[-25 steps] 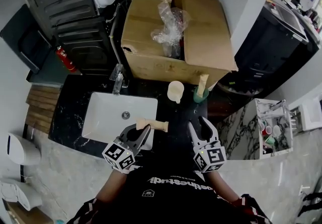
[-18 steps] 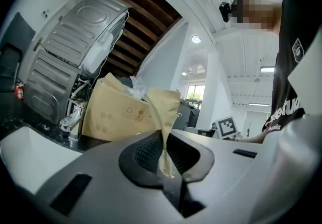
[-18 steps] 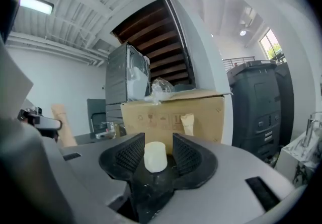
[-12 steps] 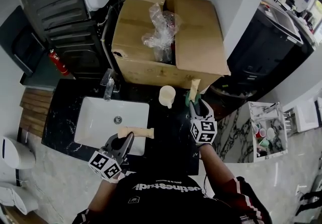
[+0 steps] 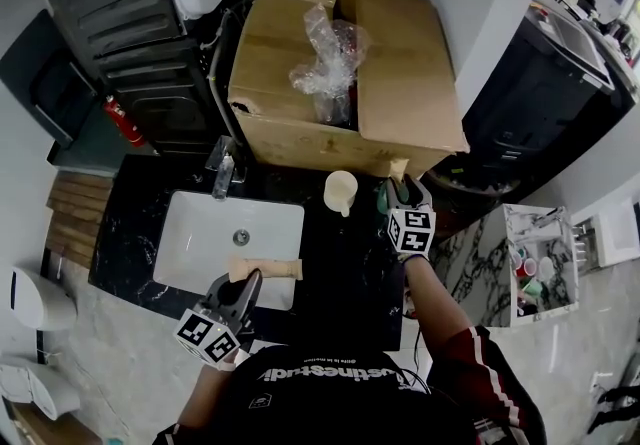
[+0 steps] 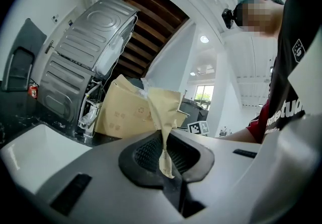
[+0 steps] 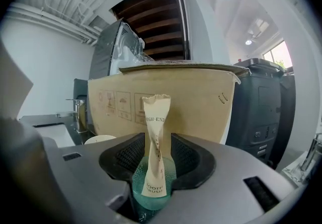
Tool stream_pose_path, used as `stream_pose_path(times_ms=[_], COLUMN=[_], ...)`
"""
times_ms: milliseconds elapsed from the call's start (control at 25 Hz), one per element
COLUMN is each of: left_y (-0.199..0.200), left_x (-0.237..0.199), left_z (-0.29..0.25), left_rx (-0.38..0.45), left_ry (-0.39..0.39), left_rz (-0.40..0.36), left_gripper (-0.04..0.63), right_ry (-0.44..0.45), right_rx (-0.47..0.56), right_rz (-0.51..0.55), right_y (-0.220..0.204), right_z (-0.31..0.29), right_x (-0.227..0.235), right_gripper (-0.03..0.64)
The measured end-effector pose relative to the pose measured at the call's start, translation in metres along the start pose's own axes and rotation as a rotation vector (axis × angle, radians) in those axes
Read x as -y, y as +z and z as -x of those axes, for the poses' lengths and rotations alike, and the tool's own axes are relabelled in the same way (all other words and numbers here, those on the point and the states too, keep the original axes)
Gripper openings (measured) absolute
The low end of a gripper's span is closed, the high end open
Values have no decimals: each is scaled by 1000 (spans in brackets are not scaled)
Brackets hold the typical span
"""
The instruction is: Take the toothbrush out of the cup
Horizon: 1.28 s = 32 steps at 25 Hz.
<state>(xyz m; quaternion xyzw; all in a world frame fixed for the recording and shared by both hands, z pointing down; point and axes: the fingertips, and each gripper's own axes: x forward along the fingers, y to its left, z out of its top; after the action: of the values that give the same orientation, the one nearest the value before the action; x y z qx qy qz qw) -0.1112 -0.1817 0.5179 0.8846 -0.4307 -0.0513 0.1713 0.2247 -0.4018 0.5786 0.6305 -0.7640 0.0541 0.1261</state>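
Far right on surface (image 5: pixel 340 273), right claw (image 5: pixel 403 190) spread around toothbrush (image 7: pixel 155 147), no grip yet
Toothbrush stands wrapped in green cup (image 7: pixel 138 190), removal not done; left claw (image 5: pixel 252 278) pinches another wrapped packet (image 5: pixel 266 268) near sink (image 5: pixel 200 233)

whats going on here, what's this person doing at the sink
A person at a sink counter is working with two hand-held claws. The left claw is shut on a paper packet, held at the front edge of the sink. The right claw is at the green cup beside the box. It is open, with the wrapped toothbrush that stands in the cup between its jaws. The toothbrush is not yet gripped or lifted out.
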Motion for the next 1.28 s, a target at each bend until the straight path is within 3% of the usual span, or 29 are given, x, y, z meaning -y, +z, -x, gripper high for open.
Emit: stream_pose_path(times_ms=[80,160,520,960,1280], left_y=[-1,-1,0,1,9], left_x=[-2,-2,3,15,22], left_z=[0,1,-4,-12,-17], left_rx=[0,2,8,30,50], left_ry=[4,4,-14,-57,-88], left_rz=[4,4,11,27,4], left_gripper=[36,36,35,36,35], right_ry=[-7,-13,-10,-9,-9], right_rx=[-6,-10,29,150,162], right_rz=[0,16,61,89,72], right_y=[-3,-5,10,102,105], right_z=[-2,-3,6,38,58], right_x=[2,2,-4,0,-7], right_gripper=[167,51,38,38,37])
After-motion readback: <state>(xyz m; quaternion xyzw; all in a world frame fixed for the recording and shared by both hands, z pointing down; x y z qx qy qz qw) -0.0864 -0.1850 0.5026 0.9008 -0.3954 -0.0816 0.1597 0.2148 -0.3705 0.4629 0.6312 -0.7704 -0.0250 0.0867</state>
